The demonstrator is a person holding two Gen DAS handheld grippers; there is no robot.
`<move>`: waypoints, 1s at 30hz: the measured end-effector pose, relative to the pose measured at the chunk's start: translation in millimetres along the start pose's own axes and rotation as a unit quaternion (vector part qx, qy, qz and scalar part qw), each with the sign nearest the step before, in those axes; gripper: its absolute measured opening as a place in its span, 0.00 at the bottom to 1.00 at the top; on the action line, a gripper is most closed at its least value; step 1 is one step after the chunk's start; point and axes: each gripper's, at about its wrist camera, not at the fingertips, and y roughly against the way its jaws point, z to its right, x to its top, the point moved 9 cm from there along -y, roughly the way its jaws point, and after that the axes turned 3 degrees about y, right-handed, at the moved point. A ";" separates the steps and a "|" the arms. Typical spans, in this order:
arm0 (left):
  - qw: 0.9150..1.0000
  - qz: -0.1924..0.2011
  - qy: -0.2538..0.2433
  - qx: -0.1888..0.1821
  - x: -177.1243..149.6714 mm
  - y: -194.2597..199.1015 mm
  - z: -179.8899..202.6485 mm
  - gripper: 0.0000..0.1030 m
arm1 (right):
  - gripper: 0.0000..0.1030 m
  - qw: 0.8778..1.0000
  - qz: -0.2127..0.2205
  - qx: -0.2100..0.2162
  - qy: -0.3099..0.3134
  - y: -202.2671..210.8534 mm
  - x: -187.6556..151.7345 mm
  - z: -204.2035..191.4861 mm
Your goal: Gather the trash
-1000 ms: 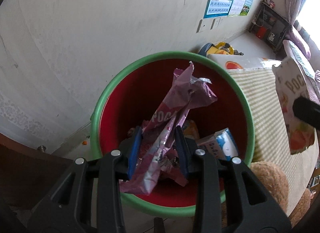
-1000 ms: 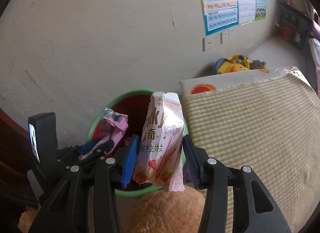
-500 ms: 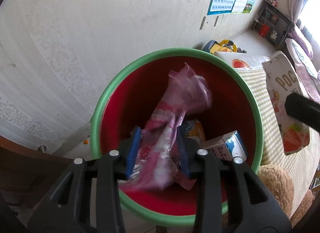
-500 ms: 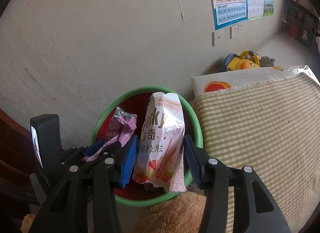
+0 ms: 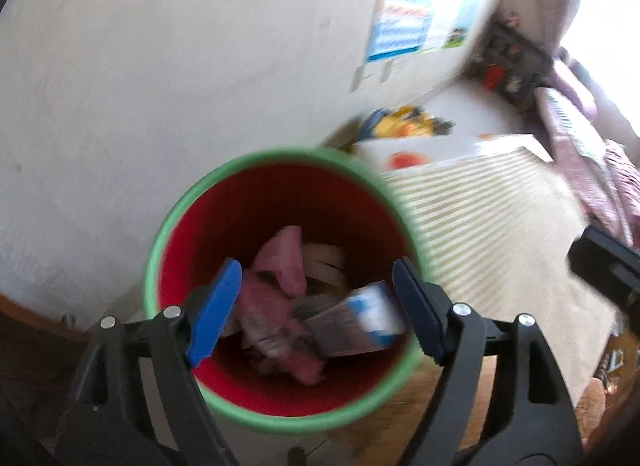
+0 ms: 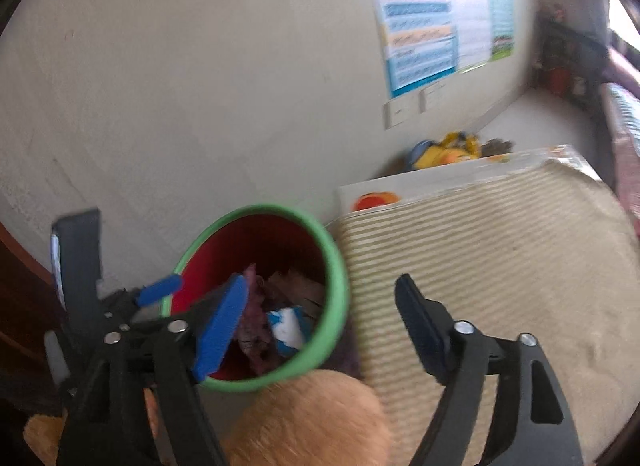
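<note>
Both hand-held grippers, left [image 5: 316, 306] and right [image 6: 320, 326], have just been opening wide and hold nothing, and the trash [image 5: 280, 306] lies below them inside the bin [image 5: 168, 234].

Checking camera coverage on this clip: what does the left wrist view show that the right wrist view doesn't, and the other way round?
Left wrist only: nearly the whole inside of the bin, with the pink wrapper lying among the trash, and bright curtains at upper right.

Right wrist only: the tan plush toy just below the bin, and the left gripper seen from the side, jaws apart.

Both: the green-rimmed red bin, the blue-and-white carton in it, the checked cushion, the wall poster, the yellow toy. Each gripper's jaws have just been opening, with nothing between them.
</note>
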 end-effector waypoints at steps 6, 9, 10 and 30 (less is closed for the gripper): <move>0.992 0.095 -0.035 -0.076 26.2 56.2 93.0 0.95 | 0.93 0.992 0.077 -0.092 -0.032 85.3 -10.2 72.3; 0.982 0.146 -0.042 -0.114 40.1 86.8 136.3 0.95 | 0.93 0.981 0.121 -0.151 -0.036 131.3 -15.6 103.5; 0.977 0.162 -0.045 -0.128 44.0 97.7 151.7 0.95 | 0.93 0.975 0.137 -0.169 -0.035 146.3 -17.5 111.8; 0.966 0.200 -0.125 -0.104 28.9 151.7 237.2 0.95 | 0.93 0.944 0.202 -0.229 -0.127 217.7 -57.3 179.2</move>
